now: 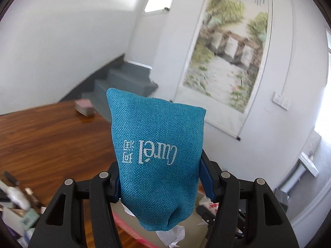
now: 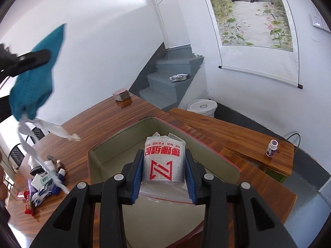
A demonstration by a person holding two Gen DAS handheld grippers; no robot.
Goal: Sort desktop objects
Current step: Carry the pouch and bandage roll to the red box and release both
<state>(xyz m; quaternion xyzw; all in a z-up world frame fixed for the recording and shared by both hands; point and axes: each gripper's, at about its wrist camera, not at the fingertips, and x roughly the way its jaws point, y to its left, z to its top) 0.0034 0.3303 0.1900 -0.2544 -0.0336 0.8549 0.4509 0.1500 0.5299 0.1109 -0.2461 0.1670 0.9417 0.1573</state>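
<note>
Jaws of the left gripper (image 1: pixel 159 186) are squeezed onto a blue cloth bag (image 1: pixel 157 155), which fills the middle of the left wrist view and hides much of what lies below. White ribbons (image 2: pixel 41 130) hang from the bag at the left of the right wrist view, where the bag is up in the air, above the tabletop. Jaws of the right gripper (image 2: pixel 163 177) are closed partway on a white paper roll (image 2: pixel 164 161) with red letters. The roll sits over a big tray (image 2: pixel 115 155) with a pink rim and pale green walls, in the middle of that view. A clear plastic bag (image 2: pixel 165 194) lies under the roll.

The tabletop (image 2: pixel 103 119) is shiny brown wood. White walls stand behind it. Grey stairs (image 2: pixel 171 82) go up in the corner, and a silver foil dish (image 2: pixel 178 76) rests on one step. A long painting (image 1: pixel 227 51) of trees and a path hangs on the wall at the upper right. A white bucket (image 2: pixel 202 107) stands on the floor by the stairs.

A small pink block (image 2: pixel 122 94) sits at the far edge of the tabletop. A pile of small things (image 2: pixel 43 181) lies at the lower left. A little white bottle (image 2: pixel 272 147) stands alone on a wooden board at the right, well apart from the tray.
</note>
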